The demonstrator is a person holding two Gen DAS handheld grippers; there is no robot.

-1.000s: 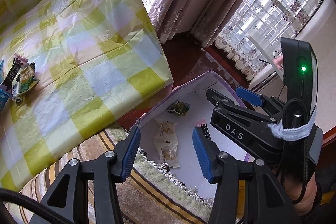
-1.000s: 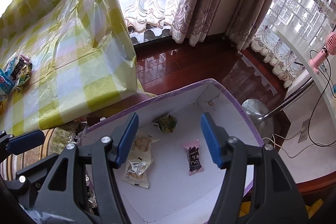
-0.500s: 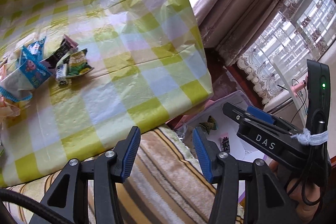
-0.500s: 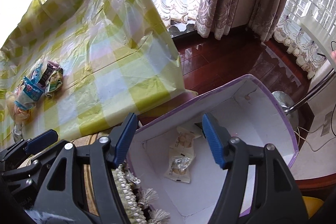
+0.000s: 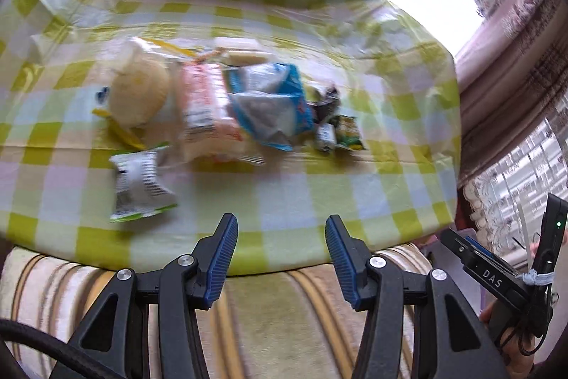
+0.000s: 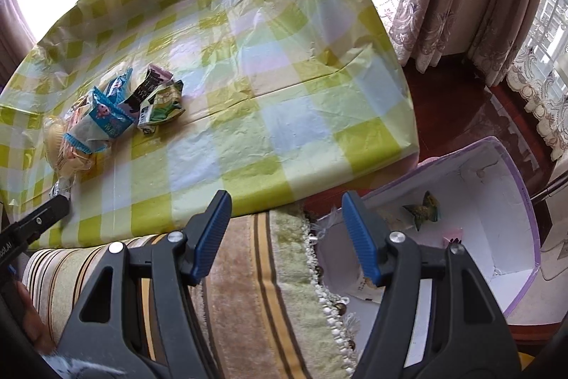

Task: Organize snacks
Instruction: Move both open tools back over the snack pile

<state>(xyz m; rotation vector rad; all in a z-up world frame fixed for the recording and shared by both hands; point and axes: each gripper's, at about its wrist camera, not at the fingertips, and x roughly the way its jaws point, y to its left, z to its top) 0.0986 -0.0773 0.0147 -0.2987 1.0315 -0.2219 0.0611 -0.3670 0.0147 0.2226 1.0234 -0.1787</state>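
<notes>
Checked tablecloth (image 5: 319, 194) bears one snack pile (image 5: 227, 109); box (image 6: 514, 187) holds two packets.

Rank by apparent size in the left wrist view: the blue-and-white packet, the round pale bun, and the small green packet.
1. Blue-and-white packet, largest.
2. Round pale bun, close behind; motion blur makes this gap unsure.
3. Small green packet, clearly smallest.

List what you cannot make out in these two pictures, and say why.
1. Left wrist view: the print on the snack packets is lost to motion blur.
2. Right wrist view: the box is cut by the right gripper and the striped rug, so its full contents stay unseen.
3. Right wrist view: the left gripper is cropped at the edge; its jaws are unseen there.
</notes>
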